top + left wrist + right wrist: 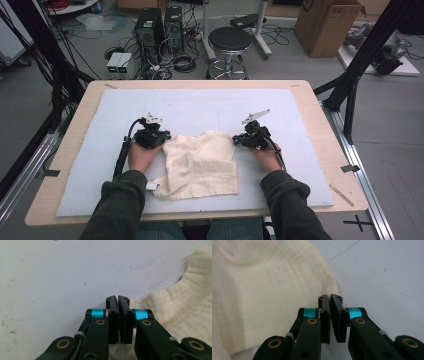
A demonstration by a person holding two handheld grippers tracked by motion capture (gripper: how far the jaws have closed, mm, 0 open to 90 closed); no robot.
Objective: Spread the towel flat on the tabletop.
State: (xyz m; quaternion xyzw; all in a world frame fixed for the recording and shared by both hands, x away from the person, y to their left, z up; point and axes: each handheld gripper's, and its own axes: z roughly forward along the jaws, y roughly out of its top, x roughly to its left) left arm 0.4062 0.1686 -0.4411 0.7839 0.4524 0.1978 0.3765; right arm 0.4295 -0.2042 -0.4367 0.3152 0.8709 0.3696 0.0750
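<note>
Cloth: a cream cloth (pixel 200 162) lies rumpled on the pale blue mat (pixel 90 170), in the near middle of the table (pixel 320 125), between the two hands.
Left gripper: the left gripper (pixel 159 137) sits at the cloth's upper left corner; in the left gripper view its jaws are pressed together, with cloth just beside and under them (whether any fabric is caught between them I cannot tell).
Right gripper: the right gripper (pixel 239 140) is at the upper right corner; its jaws meet at the tips, and the cloth edge (pixel 329 287) runs just beside them, apparently not between them.
Risk, grip: if either pair is closed on nothing, a lift or pull would likely leave that corner behind.
Risk, pull: an uneven tug could bunch the cloth further, or drag it across the mat.
Risk, layers: folded layers near the corners could be pinched together, so the cloth would not spread.
</note>
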